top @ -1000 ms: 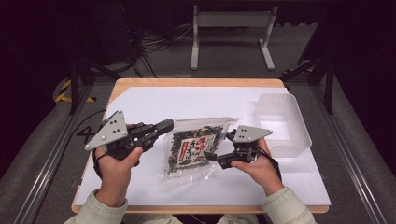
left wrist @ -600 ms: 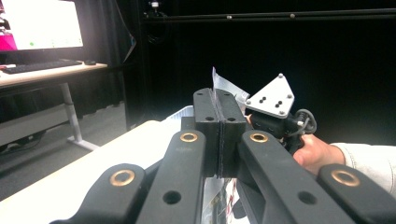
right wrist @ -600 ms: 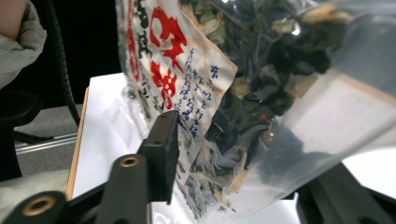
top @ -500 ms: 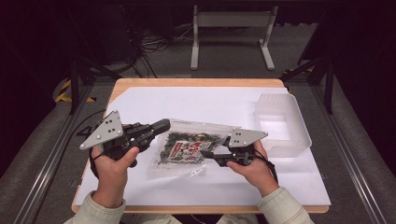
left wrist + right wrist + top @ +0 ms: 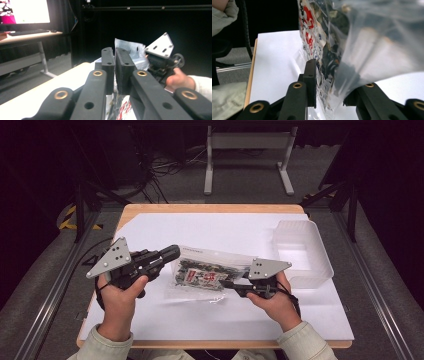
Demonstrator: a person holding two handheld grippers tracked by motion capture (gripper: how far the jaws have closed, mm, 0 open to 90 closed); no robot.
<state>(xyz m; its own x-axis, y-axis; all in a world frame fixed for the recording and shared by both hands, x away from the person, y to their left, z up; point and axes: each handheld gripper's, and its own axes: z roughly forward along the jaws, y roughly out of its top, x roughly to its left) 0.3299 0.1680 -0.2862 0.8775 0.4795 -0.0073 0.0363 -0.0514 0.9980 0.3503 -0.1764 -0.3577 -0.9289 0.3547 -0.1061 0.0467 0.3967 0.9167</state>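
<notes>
Now the right gripper [image 5: 231,285] pinches the clear snack bag [image 5: 207,274] by its edge, low over the white sheet [image 5: 210,230]. Beside it, the left gripper [image 5: 170,253] has its jaws pressed together, holding nothing. That slippery plastic might slide out and drop.

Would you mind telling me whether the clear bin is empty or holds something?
Empty: the high view shows the bin with a bare floor; the bag sits outside it, between both grippers.
</notes>
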